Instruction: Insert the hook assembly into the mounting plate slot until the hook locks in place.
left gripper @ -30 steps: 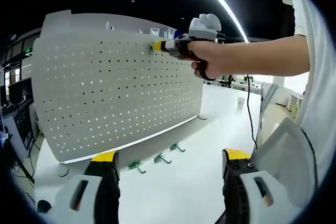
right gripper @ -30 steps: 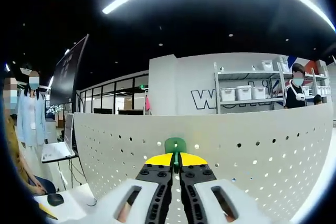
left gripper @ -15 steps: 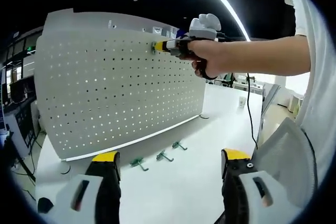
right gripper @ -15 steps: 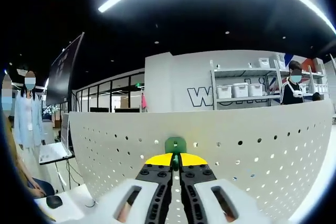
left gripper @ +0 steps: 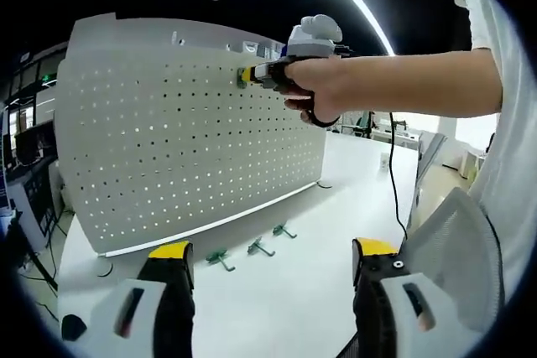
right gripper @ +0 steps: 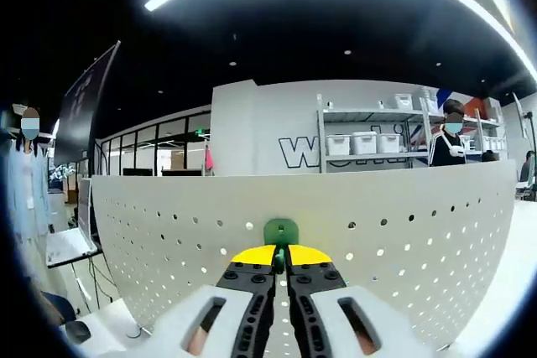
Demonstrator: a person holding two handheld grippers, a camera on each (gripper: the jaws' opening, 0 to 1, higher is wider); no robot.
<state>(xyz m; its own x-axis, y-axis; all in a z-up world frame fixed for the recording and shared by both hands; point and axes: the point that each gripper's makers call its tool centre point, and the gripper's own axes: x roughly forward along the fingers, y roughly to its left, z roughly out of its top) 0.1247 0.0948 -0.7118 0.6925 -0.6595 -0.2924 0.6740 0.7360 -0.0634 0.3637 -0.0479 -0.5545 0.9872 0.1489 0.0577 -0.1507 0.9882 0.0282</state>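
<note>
A white perforated mounting plate [left gripper: 185,132] stands upright on the table. My right gripper [left gripper: 249,75], held by a person's hand, presses a green hook [left gripper: 242,79] against the plate near its top edge. In the right gripper view that green hook [right gripper: 280,231] sits flat against the plate [right gripper: 403,241], with my right gripper [right gripper: 280,256] shut on it. My left gripper [left gripper: 268,253] hangs open low over the table, nothing between its yellow-tipped jaws. Three more green hooks [left gripper: 252,249] lie on the table by the plate's foot.
The white table [left gripper: 336,207] stretches to the right past the plate. A chair back [left gripper: 453,241] stands at the right edge. A cable [left gripper: 394,173] hangs from the right gripper. Shelves with bins [right gripper: 369,144] and people stand beyond the plate.
The right gripper with the green hook has shifted slightly left along the plate's top; the view behind it has panned. The left gripper has hardly moved.
</note>
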